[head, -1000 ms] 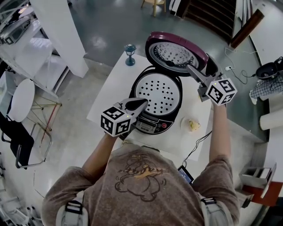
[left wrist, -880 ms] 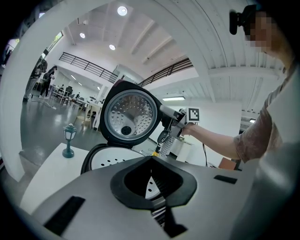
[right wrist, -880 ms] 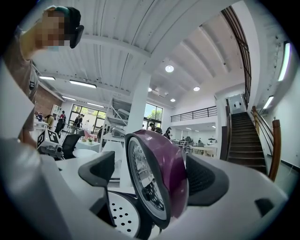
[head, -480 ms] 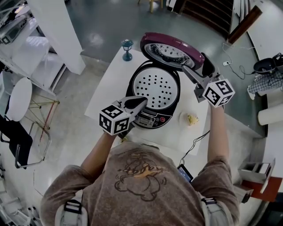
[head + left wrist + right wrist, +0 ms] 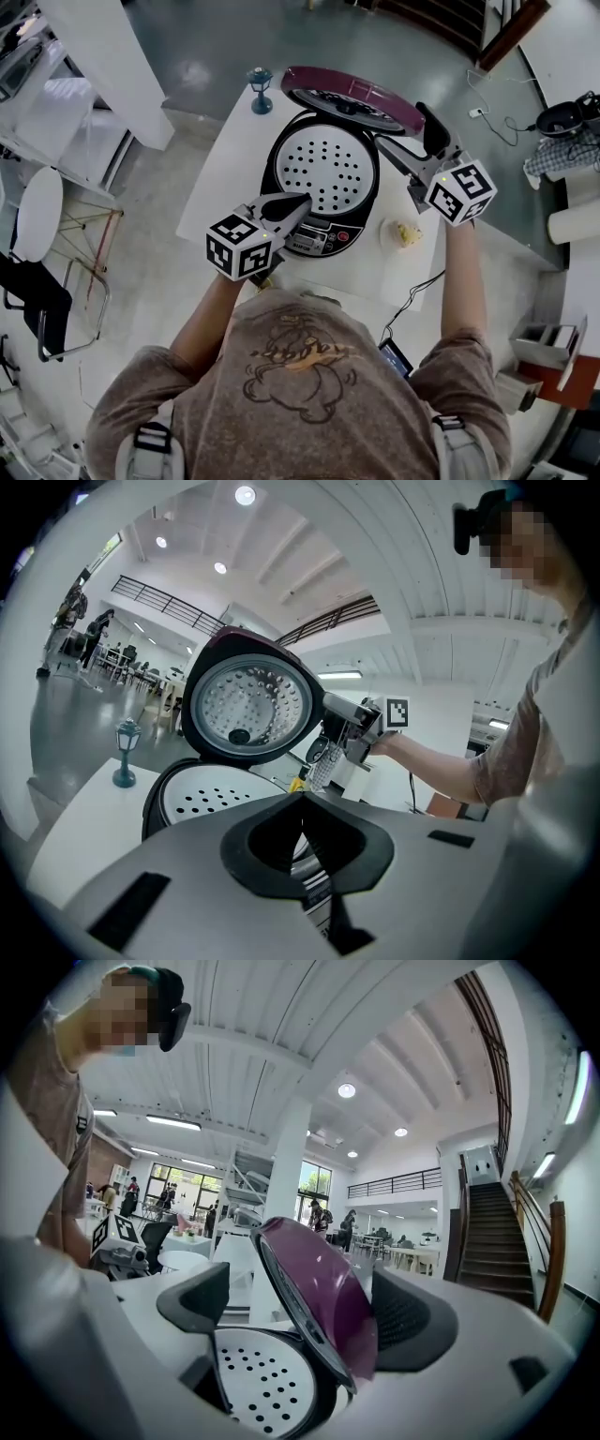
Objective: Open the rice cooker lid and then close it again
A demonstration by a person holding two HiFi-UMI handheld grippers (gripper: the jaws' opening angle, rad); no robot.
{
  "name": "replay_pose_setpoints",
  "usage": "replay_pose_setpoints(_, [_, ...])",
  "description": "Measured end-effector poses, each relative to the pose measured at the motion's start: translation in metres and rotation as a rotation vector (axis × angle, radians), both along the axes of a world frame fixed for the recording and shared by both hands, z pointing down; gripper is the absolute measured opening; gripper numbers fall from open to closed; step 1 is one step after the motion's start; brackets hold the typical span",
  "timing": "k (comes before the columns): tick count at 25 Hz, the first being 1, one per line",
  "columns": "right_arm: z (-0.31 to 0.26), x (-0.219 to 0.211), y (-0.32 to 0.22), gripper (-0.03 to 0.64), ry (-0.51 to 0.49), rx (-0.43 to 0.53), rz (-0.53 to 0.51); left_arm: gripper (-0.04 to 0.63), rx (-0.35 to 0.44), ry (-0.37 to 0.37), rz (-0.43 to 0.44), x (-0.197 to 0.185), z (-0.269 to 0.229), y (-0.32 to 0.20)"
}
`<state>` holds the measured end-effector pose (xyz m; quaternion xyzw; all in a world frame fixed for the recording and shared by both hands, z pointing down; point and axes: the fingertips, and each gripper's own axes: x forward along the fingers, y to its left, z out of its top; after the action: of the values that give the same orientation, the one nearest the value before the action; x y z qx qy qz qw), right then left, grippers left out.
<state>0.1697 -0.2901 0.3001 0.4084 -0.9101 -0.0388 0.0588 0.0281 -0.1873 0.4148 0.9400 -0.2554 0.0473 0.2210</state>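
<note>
The lid [image 5: 352,94] stands raised at the far side of the cooker [image 5: 328,169], its rim running left to right. The right hand-held gripper [image 5: 405,139], at the cooker's right, is the nearer one: its jaws are apart, straddling the lid's right edge. The left hand-held gripper [image 5: 298,204], jaws together on nothing, hangs at the cooker's front. Closing likely means swinging the lid forward and down.

Raised lid [image 5: 352,94] blocked the cooker's far side, upper centre. Perforated plate [image 5: 328,167] stood open to approach from above. Table [image 5: 220,183] at centre left allowed passage; lantern [image 5: 260,87] obstructed its upper corner.
</note>
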Motion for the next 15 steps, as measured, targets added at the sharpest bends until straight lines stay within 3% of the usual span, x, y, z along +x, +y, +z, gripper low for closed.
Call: replay_pose_setpoints(15, [0.025, -0.015, 0.045, 0.471, -0.025, -0.048, -0.049, 0.021, 0.011, -0.019, 0.007, 0.008, 0.003, 0.01])
